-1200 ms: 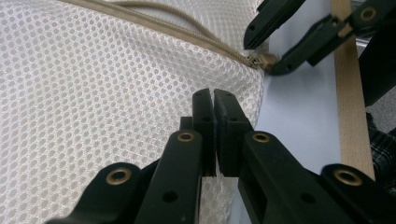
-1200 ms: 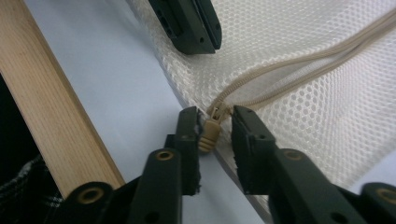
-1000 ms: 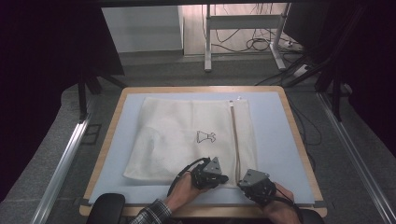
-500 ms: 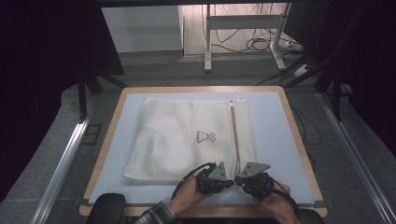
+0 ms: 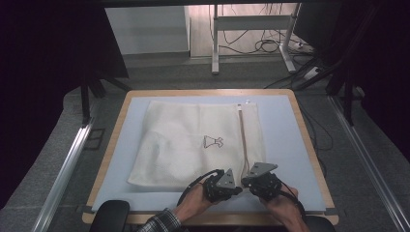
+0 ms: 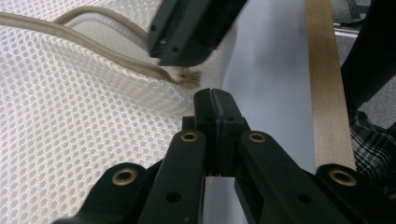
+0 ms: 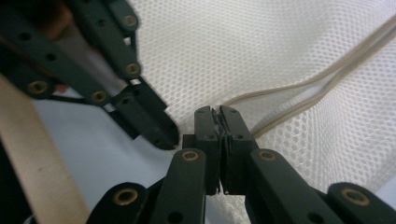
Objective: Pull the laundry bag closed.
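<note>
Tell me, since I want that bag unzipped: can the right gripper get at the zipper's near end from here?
Probably yes. The right gripper sits at the mesh bag's near edge beside the zipper, jaws closed. The left gripper crowds close, but nothing covers the zipper.

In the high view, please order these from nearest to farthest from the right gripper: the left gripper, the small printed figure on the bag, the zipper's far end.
1. left gripper, just beside the right gripper.
2. printed figure, mid-bag.
3. zipper's far end, at the bag's far edge.
</note>
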Tool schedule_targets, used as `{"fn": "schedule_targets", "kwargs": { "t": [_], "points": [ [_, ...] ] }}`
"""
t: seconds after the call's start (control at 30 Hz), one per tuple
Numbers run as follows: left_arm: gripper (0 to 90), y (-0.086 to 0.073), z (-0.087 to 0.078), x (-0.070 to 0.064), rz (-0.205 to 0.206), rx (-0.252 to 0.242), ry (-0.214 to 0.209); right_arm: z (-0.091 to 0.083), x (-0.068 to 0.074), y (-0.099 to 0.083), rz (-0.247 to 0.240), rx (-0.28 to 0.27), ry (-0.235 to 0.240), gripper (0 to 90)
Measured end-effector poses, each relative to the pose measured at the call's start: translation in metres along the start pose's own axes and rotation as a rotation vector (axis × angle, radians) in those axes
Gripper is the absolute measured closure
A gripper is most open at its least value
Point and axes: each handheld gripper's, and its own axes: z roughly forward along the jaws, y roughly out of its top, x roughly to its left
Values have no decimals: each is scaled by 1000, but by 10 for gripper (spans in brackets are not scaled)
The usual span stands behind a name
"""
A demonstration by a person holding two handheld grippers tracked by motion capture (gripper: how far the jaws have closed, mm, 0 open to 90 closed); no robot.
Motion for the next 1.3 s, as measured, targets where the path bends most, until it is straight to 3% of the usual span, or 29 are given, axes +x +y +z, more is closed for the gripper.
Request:
{"fn": "schedule_targets", "kwargs": {
  "t": [0.23,0.3,0.43,0.6,0.67,0.77,0.9,1.0,1.13,1.2,1.3],
  "points": [
    [900,0,0,1,8,-5,-9,4,-2,2,10,26,12,870],
    [898,1,-1,1,19,1,0,2,-4,0,23,22,47,868],
    [897,0,0,4,-7,-10,-11,1,-7,-5,54,13,79,861],
    [898,0,0,4,-8,-4,-15,0,-9,-5,58,17,102,868],
    [900,0,1,2,-2,-7,-9,-2,-11,-4,44,9,143,870],
    [900,0,1,2,9,-3,-6,-6,-12,0,42,-20,125,871],
    [900,0,1,1,10,-2,-6,-1,-5,6,-25,8,62,872],
    [900,0,0,0,15,-2,-2,1,-9,6,4,16,70,872],
    [900,-1,0,0,15,-6,-6,2,-5,7,-25,28,39,872],
    [900,0,0,1,26,-1,-7,2,-6,6,-21,46,63,872],
    [898,1,0,1,22,-8,0,-8,-11,1,12,5,150,872]
  ]
}}
